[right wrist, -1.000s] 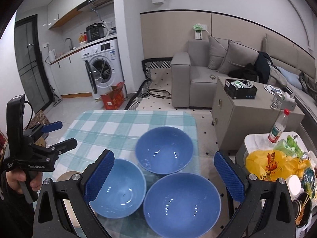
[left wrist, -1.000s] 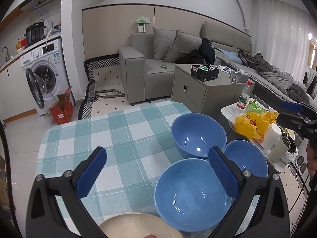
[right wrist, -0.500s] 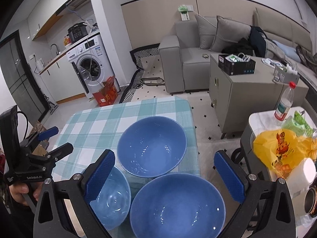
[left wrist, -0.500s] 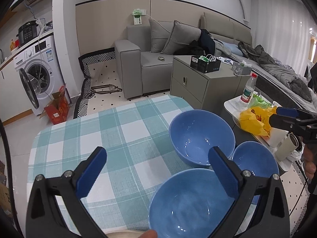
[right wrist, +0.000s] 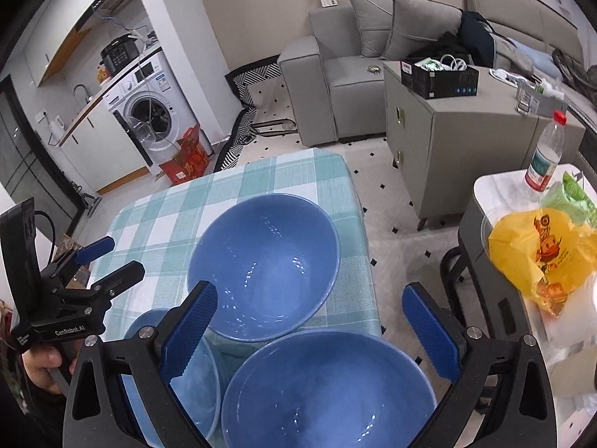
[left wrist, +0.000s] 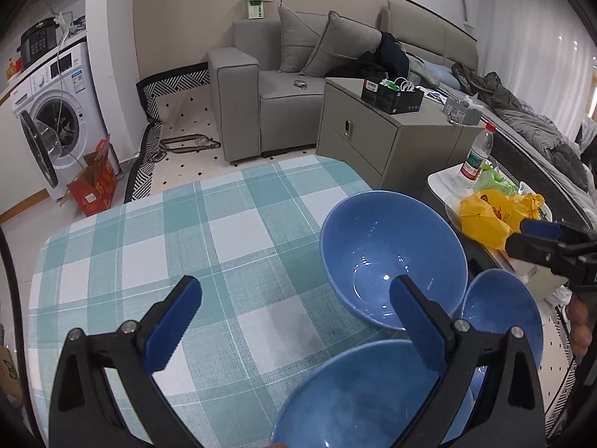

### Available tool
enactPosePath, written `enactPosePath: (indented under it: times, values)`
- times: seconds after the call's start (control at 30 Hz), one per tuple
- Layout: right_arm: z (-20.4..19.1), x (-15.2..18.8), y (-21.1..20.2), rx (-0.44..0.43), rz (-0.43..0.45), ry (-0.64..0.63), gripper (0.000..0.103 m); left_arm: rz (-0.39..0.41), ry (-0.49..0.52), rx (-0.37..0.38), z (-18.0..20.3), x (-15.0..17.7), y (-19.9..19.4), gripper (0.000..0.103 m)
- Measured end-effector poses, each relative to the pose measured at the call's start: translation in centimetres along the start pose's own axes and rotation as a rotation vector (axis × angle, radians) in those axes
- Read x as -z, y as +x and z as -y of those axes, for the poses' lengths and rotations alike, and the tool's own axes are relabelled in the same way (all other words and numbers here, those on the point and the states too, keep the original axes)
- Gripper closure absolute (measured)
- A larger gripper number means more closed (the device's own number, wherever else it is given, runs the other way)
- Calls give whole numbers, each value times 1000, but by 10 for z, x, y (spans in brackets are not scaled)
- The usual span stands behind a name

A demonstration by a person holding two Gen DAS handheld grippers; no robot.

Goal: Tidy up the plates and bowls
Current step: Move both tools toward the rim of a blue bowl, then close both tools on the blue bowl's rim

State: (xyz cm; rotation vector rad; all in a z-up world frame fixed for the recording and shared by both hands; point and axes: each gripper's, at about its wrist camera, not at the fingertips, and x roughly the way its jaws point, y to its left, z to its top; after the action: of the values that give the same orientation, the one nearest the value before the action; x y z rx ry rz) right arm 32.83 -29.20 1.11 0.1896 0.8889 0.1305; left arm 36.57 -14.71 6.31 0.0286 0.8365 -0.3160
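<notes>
Three blue bowls stand close together on a table with a teal checked cloth [left wrist: 156, 261]. In the left wrist view the far bowl [left wrist: 391, 254] is ahead to the right, a second bowl [left wrist: 500, 313] sits at its right, and the nearest bowl [left wrist: 358, 399] lies under my right finger. My left gripper [left wrist: 294, 298] is open and holds nothing. The right wrist view shows the far bowl [right wrist: 265, 261], the near bowl [right wrist: 324, 392] and a partly hidden left bowl [right wrist: 190, 384]. My right gripper [right wrist: 309, 298] hovers open above them. Each gripper appears in the other's view [right wrist: 119, 255] [left wrist: 522, 235].
The table's right edge [right wrist: 369, 261] drops to the floor beside the bowls. A small side table [right wrist: 496, 186] at the right holds a yellow bag [right wrist: 541, 246] and a bottle [right wrist: 544, 156]. A grey cabinet [left wrist: 391, 142], a sofa [left wrist: 261, 86] and a washing machine [left wrist: 56, 119] stand beyond.
Both grippers have moved forward over the table and closer to the bowls. The cream plate at the bottom of the left wrist view has gone out of view. Both grippers stay open.
</notes>
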Motion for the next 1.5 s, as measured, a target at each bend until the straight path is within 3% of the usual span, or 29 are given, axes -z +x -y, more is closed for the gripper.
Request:
enactPosePath:
  times: [0.1,0.37,0.53,0.63,0.8,0.93,1.27,1.5]
  values:
    - [0,1,10,7,-20,-2,5,-21,-2,17,0,-2,9,2]
    - [1,-2,36,-4,-79,9,25,-53,-3,41,2,-5,28,3]
    - [1,-1,52,-3,-112,14,34,-105,-7,42,2,-3,46,17]
    - [1,0,58,-13,-121,11,39,-130,-17,57,1,0,53,32]
    - [-1,1,66,-12,-129,3,40,-156,-10,75,5,3,62,46]
    - [0,2,70,-13,-131,9,43,-160,10,74,10,3,66,51]
    - [-1,3,79,11,-145,-8,62,-182,15,109,17,1,75,82]
    - [0,5,84,31,-152,-7,73,-178,21,99,22,-1,79,89]
